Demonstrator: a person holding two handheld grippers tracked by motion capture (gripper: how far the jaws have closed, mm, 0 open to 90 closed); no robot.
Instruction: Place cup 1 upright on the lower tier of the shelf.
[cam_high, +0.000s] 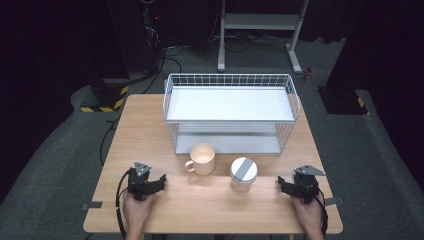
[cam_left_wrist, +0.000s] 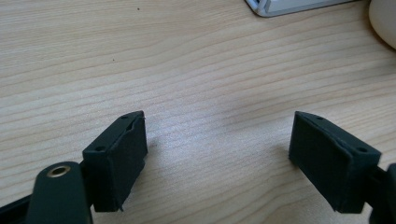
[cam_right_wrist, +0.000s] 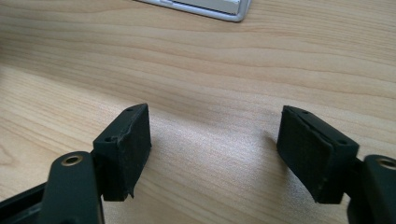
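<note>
Light wooden desk (cam_high: 150, 125), rectangular, standing on grey carpet. At its far half sits a white wire basket rack (cam_high: 230, 80) with two flat white shelves, one above the other.

Just in front of the rack's lower shelf: a cream ceramic mug (cam_high: 202, 158), upright, handle turned to the left. Beside it on the right, close but apart, a clear glass jar with a white lid crossed by a grey stripe (cam_high: 243, 173), also upright. Both stand near the middle of the desk, between the two hands.

Left black tongs (cam_high: 159, 182), held in the person's left hand (cam_high: 136, 210), low over the desk at the near left, tips aimed toward the mug, well short of it. In the left gripper view the left tongs (cam_left_wrist: 217, 144) stand wide apart with bare wood grain between them; nothing gripped. A corner of the rack's white base (cam_left_wrist: 280, 6) and the edge of the mug (cam_left_wrist: 385, 21) show at the top.

Right black tongs (cam_high: 282, 184), held in the right hand (cam_high: 307, 215), at the near right, tips pointed left toward the jar, a gap between. In the right gripper view the right tongs (cam_right_wrist: 214, 140) are likewise spread wide over bare wood, holding nothing; the rack's white base edge (cam_right_wrist: 205, 7) runs along the top.
</note>
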